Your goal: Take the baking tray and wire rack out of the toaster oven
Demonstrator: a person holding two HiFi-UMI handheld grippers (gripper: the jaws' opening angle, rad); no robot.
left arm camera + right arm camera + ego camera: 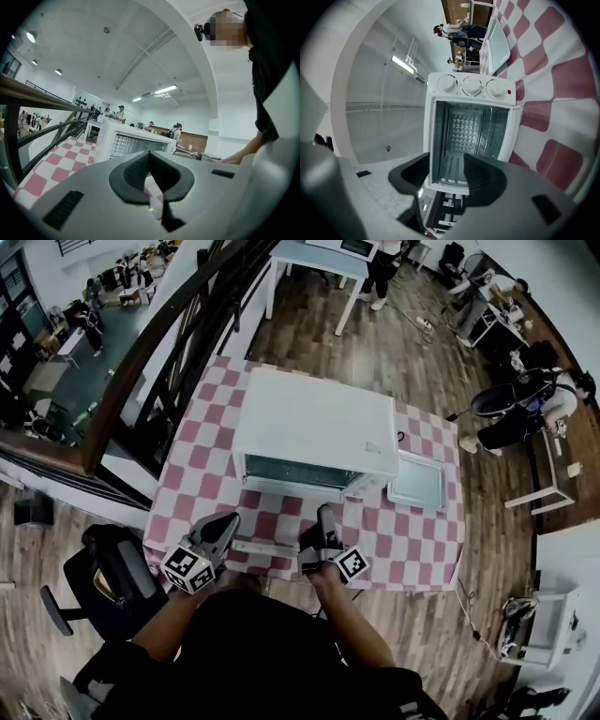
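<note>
Two hand-held grippers are sitting low in the head view, side by side in front of the white toaster oven [314, 423]. The oven is standing at the centre of the frame on a table covered by a red-and-white checked cloth [202, 446].

The left gripper [227, 521] is lying at lower left of centre. In its own view its dark pads [136, 171] are meeting at the tips, clenched on nothing, with the oven's front rising behind them in mid-frame.

The right gripper [325, 515] is pointing at the oven from lower centre. In the right gripper view its jaws are standing apart, released and gripping nothing. Only the oven's open mouth is showing through the gap. That view is rolled on its side, so the three knobs [471, 86] are running across the top of the oven.

The oven front is standing open, and the white door handle [265, 547] is lying between the two grippers in the head view.

The baking tray [418, 482] is resting outside the oven on the cloth. It is lying just beside the oven's right side in the head view and appearing at the upper right of the right gripper view.

A gridded metal surface [464, 126] is showing deep in the cavity; I cannot tell whether it is the wire rack or the back wall.

People [382, 273] are standing near the upper edge of the head view, well apart from the table.
</note>
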